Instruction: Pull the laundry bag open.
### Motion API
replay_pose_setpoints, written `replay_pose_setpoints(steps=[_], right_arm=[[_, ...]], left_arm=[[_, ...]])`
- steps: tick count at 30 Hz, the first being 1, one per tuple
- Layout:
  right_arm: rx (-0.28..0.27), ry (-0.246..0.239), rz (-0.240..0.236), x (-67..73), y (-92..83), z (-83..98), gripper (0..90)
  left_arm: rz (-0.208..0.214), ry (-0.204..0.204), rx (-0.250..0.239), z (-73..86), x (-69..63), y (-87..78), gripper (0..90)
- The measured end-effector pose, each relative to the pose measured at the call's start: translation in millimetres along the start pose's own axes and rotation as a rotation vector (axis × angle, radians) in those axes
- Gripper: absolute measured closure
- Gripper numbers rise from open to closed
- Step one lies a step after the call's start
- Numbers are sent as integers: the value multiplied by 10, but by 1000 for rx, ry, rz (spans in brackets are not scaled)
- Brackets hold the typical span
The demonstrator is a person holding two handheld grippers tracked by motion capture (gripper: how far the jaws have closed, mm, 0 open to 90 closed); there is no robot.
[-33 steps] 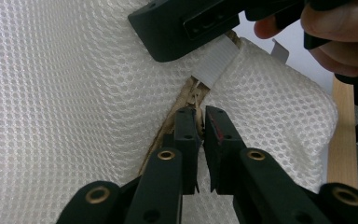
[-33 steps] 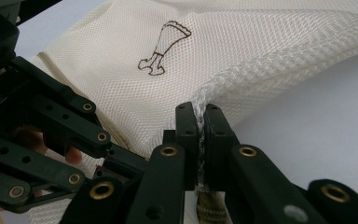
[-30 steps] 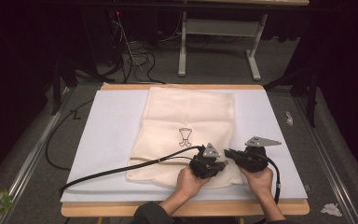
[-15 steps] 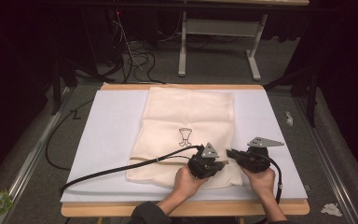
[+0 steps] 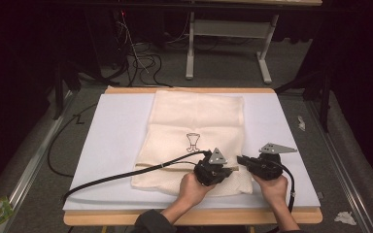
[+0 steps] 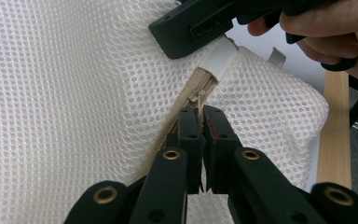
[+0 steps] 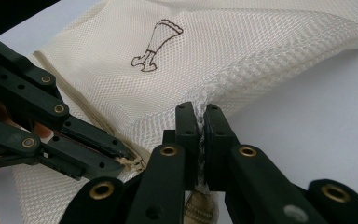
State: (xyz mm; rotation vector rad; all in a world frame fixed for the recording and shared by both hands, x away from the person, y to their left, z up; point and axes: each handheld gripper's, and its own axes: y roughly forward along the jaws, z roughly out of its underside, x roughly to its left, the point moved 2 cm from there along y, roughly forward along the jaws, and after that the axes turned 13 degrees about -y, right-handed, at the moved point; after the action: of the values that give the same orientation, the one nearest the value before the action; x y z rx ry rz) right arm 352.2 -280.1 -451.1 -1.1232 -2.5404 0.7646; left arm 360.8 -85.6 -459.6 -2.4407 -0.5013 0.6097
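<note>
A cream mesh bag [image 5: 194, 121] with a small dark drawing [image 5: 193, 142] lies flat on the white table top [image 5: 116, 141]. At its near right corner my left gripper [image 5: 231, 169] is shut on the zip pull [image 6: 197, 97], at the end of the beige zip [image 6: 179, 128]. My right gripper [image 5: 241, 159] faces it from the right, shut on a pinch of the bag's mesh edge [image 7: 200, 100]. In the left gripper view the right gripper [image 6: 191, 28] sits just past a white fabric tab [image 6: 219, 58]. The right gripper view has the left gripper [image 7: 123, 154] at lower left.
The wooden table edge [image 5: 194, 217] runs close under both hands. A black cable [image 5: 126, 174] trails left from the left gripper across the bag and table. Behind the table are a white desk frame [image 5: 223, 29] and floor cables [image 5: 141, 60].
The two grippers have drawn very slightly apart, the right hand easing to the right. Both stay shut on the bag's corner.
</note>
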Motion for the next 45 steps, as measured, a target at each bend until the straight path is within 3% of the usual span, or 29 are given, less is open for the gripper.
replay_pose_setpoints(steps=[6,11,45], right_arm=[[2,-1,0,-3,8,3,879],[3,7,6,-23,2,13,879],[3,-7,15,-18,8,-4,879]], left_arm=[[-7,1,4,6,11,-16,870],[3,-31,0,31,84,-63,870],[-30,5,3,31,73,-146,871]])
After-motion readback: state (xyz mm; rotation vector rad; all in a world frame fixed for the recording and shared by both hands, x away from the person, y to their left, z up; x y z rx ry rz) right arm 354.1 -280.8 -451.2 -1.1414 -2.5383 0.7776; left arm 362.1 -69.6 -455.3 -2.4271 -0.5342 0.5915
